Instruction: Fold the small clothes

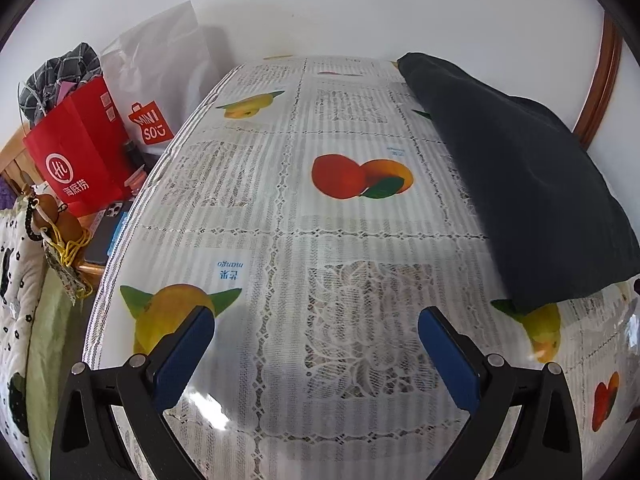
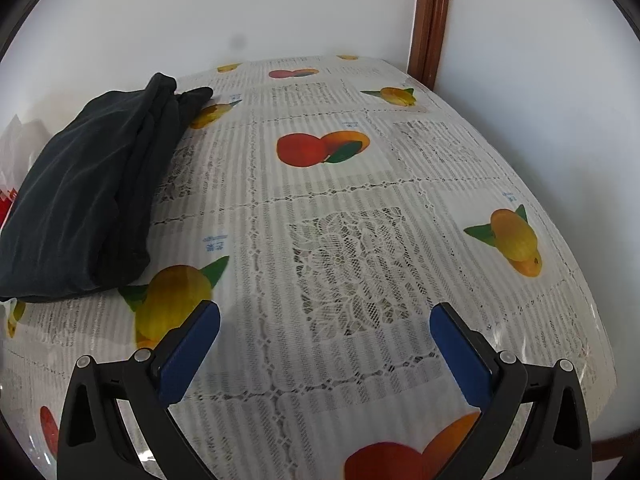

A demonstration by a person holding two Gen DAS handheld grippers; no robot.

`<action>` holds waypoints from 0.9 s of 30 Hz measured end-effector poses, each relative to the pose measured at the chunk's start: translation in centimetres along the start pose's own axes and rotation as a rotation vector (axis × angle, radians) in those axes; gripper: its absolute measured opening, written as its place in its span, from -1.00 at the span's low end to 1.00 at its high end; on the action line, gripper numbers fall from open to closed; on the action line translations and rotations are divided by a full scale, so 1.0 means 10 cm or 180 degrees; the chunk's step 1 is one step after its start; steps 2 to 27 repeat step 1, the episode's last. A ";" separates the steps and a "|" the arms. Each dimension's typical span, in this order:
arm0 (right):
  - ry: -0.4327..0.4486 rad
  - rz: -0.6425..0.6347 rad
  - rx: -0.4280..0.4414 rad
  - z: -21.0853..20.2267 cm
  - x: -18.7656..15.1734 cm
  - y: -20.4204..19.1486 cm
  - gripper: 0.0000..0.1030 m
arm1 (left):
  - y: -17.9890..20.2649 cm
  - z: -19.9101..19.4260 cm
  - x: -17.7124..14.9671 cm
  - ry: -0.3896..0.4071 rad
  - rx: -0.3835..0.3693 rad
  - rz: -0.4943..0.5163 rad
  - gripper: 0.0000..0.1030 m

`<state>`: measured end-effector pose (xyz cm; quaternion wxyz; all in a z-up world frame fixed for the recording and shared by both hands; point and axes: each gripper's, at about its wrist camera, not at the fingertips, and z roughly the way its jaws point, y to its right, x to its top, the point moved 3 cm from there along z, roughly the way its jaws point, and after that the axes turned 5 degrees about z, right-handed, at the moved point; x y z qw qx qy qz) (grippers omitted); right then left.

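Left wrist view: the left gripper (image 1: 316,328) hovers with jaws spread and empty over the fruit-printed lace-pattern surface (image 1: 280,200). A dark folded cloth garment (image 1: 520,184) lies at two o'clock, apparently finished.

Right wrist view: the right gripper (image 2: 325,326), jaws also spread and empty; the garment (image 2: 80,200) sits at ten o'clock. No unfolded clothes show.

Both wrist views low, sharing tablecloth (image 1: 320,240).

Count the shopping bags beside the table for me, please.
3, all left of the table in the left wrist view: a red bag in front, a white bag behind it, and a white-and-red bag between. Others may be hidden.
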<state>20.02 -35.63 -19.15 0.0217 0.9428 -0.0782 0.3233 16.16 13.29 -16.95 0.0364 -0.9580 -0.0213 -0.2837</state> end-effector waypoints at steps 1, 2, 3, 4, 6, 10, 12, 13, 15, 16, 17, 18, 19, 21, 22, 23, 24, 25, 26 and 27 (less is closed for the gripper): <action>0.0056 -0.0002 0.0028 -0.09 0.00 -0.06 1.00 | 0.05 -0.07 0.02 0.0031 -0.0026 0.0013 0.99; 0.0056 -0.0002 0.0028 -0.09 0.00 -0.06 1.00 | 0.05 -0.07 0.02 0.0031 -0.0026 0.0013 0.99; 0.0056 -0.0002 0.0028 -0.09 0.00 -0.06 1.00 | 0.05 -0.07 0.02 0.0031 -0.0026 0.0013 0.99; 0.0056 -0.0002 0.0028 -0.09 0.00 -0.06 1.00 | 0.05 -0.07 0.02 0.0031 -0.0026 0.0013 0.99; 0.0056 -0.0002 0.0028 -0.09 0.00 -0.06 1.00 | 0.05 -0.07 0.02 0.0031 -0.0026 0.0013 0.99; 0.0056 -0.0002 0.0028 -0.09 0.00 -0.06 1.00 | 0.05 -0.07 0.02 0.0031 -0.0026 0.0013 0.99; 0.0056 -0.0002 0.0028 -0.09 0.00 -0.06 1.00 | 0.05 -0.07 0.02 0.0031 -0.0026 0.0013 0.99; 0.0056 -0.0002 0.0028 -0.09 0.00 -0.06 1.00 | 0.05 -0.07 0.02 0.0031 -0.0026 0.0013 0.99; 0.0056 -0.0002 0.0028 -0.09 0.00 -0.06 1.00 | 0.05 -0.07 0.02 0.0031 -0.0026 0.0013 0.99; 0.0056 -0.0002 0.0028 -0.09 0.00 -0.06 1.00 | 0.05 -0.07 0.02 0.0031 -0.0026 0.0013 0.99; 0.0056 -0.0002 0.0028 -0.09 0.00 -0.06 1.00 | 0.05 -0.07 0.02 0.0031 -0.0026 0.0013 0.99; 0.0056 -0.0002 0.0028 -0.09 0.00 -0.06 1.00 | 0.05 -0.07 0.02 0.0031 -0.0026 0.0013 0.99; 0.0056 -0.0002 0.0028 -0.09 0.00 -0.06 1.00 | 0.05 -0.07 0.02 0.0031 -0.0026 0.0013 0.99; 0.0056 -0.0002 0.0028 -0.09 0.00 -0.06 1.00 | 0.05 -0.07 0.02 0.0031 -0.0026 0.0013 0.99; 0.0056 -0.0002 0.0028 -0.09 0.00 -0.06 1.00 | 0.05 -0.07 0.02 0.0031 -0.0026 0.0013 0.99; 0.0056 -0.0002 0.0028 -0.09 0.00 -0.06 1.00 | 0.05 -0.07 0.02 0.0031 -0.0026 0.0013 0.99; 0.0056 -0.0002 0.0028 -0.09 0.00 -0.06 1.00 | 0.05 -0.07 0.02 0.0031 -0.0026 0.0013 0.99; 0.0056 -0.0002 0.0028 -0.09 0.00 -0.06 1.00 | 0.05 -0.07 0.02 0.0031 -0.0026 0.0013 0.99; 0.0056 -0.0002 0.0028 -0.09 0.00 -0.06 1.00 | 0.05 -0.07 0.02 0.0031 -0.0026 0.0013 0.99; 0.0056 -0.0002 0.0028 -0.09 0.00 -0.06 1.00 | 0.05 -0.07 0.02 0.0031 -0.0026 0.0013 0.99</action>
